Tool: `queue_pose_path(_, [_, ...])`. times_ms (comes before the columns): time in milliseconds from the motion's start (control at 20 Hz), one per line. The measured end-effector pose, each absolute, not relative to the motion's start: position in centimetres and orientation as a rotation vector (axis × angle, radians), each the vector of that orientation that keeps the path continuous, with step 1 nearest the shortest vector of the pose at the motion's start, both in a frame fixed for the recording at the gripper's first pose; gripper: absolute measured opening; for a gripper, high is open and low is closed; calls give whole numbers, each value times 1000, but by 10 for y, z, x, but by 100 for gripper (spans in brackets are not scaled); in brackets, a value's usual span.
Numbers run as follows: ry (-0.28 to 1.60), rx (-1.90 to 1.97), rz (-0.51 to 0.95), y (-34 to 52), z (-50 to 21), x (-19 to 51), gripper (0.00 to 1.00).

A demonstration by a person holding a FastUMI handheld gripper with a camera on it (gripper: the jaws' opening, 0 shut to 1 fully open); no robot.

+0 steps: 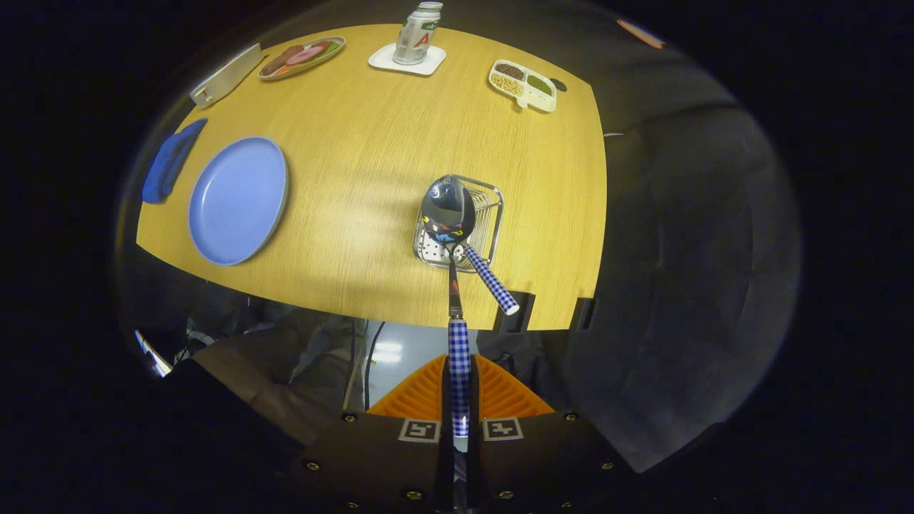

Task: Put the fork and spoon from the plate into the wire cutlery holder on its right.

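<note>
The gripper [458, 400] was clamped on the checked handle of the spoon [448, 210], whose bowl hung beyond the fingers, directly over the wire cutlery holder [487, 214]. The fork [491, 280] already leaned inside it, and the blue plate [238, 200] lay bare, off to one side. Apparently the last step: lower the spoon in, then let go.

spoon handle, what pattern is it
Blue and white checks on the spoon handle, clearest in the gripper view.
</note>
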State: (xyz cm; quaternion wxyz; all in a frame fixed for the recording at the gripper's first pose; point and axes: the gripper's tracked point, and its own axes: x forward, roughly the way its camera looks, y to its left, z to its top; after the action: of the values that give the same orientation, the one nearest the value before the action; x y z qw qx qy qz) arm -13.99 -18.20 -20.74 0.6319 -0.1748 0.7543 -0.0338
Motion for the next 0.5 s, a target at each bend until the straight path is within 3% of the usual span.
queue_pose_path(500, [1979, -557, -13, -207, -235, -121, 7])
